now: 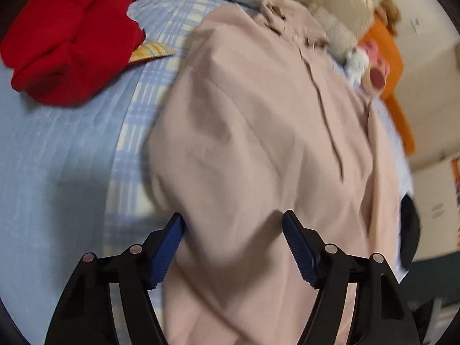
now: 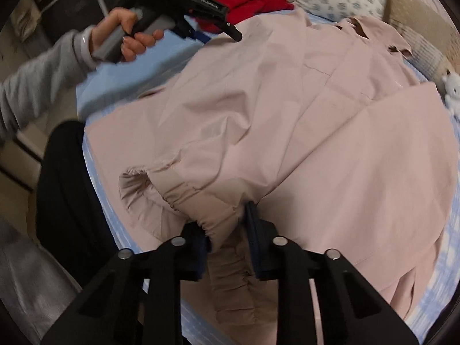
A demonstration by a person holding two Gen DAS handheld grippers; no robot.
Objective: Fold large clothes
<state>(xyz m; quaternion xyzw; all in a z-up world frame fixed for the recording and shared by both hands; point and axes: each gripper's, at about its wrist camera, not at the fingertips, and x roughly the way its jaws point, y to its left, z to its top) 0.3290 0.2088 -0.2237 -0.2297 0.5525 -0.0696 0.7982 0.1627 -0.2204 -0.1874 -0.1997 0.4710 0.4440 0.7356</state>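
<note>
Right wrist view: we pinch the gathered cuff (image 2: pixel 172 198) of the pink shirt (image 2: pixel 287 109) in our right gripper (image 2: pixel 227 230); it lies spread across the bed (image 1: pixel 57 158). Left gripper (image 1: pixel 231 230) gapes wide over the cloth. Soft, light, limp: take it by seams.

pale pink shirt (image 1: pixel 258 132), blue plaid bedsheet (image 1: pixel 72 158)

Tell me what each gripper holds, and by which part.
Right gripper pinches the pink shirt at its gathered sleeve cuff. Left gripper is open astride shirt fabric, gripping nothing.
</note>
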